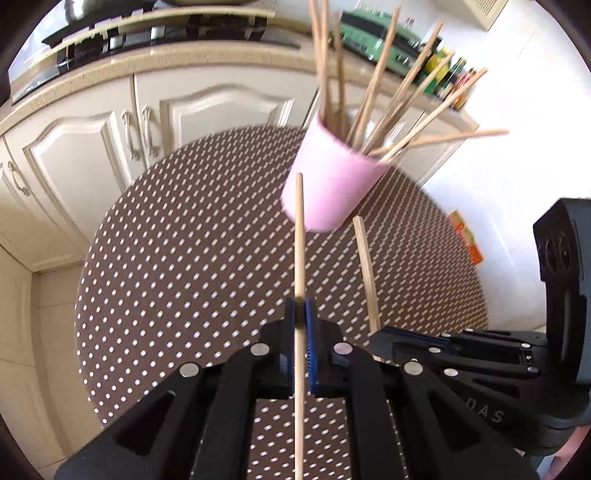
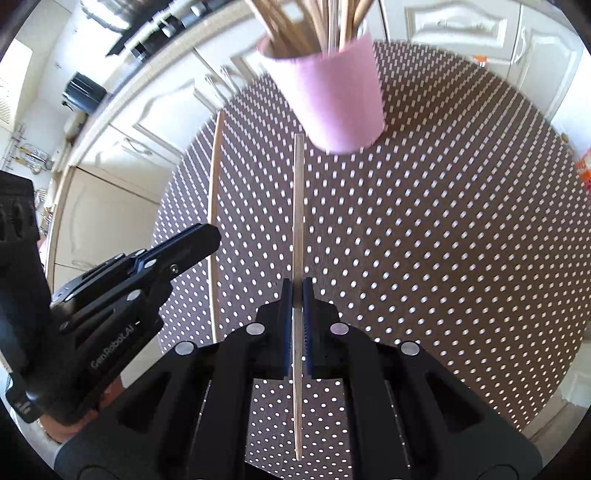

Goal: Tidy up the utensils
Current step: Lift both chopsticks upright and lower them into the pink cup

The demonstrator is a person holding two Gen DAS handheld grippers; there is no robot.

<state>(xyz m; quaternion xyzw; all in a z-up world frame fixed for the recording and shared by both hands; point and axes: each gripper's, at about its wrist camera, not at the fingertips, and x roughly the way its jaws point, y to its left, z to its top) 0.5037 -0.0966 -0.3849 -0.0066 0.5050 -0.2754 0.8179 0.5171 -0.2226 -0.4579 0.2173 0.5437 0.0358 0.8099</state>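
Note:
A pink cup [image 1: 328, 184] full of several wooden chopsticks [image 1: 373, 92] stands on the round brown polka-dot table [image 1: 177, 258]. My left gripper [image 1: 300, 310] is shut on one wooden chopstick [image 1: 299, 236], held above the table and pointing toward the cup. My right gripper [image 2: 296, 291] is shut on another chopstick [image 2: 298, 206], also aimed at the cup [image 2: 332, 96]. In the left wrist view the right gripper [image 1: 380, 341] shows at the right with its chopstick [image 1: 365, 266]. In the right wrist view the left gripper [image 2: 210, 236] shows at the left with its chopstick [image 2: 213, 184].
Cream kitchen cabinets [image 1: 92, 136] and a worktop with a hob [image 1: 155, 33] run behind the table. Bottles and a green appliance [image 1: 380, 33] stand at the back right. Orange packets [image 1: 467, 236] lie on the floor beyond the table's right edge.

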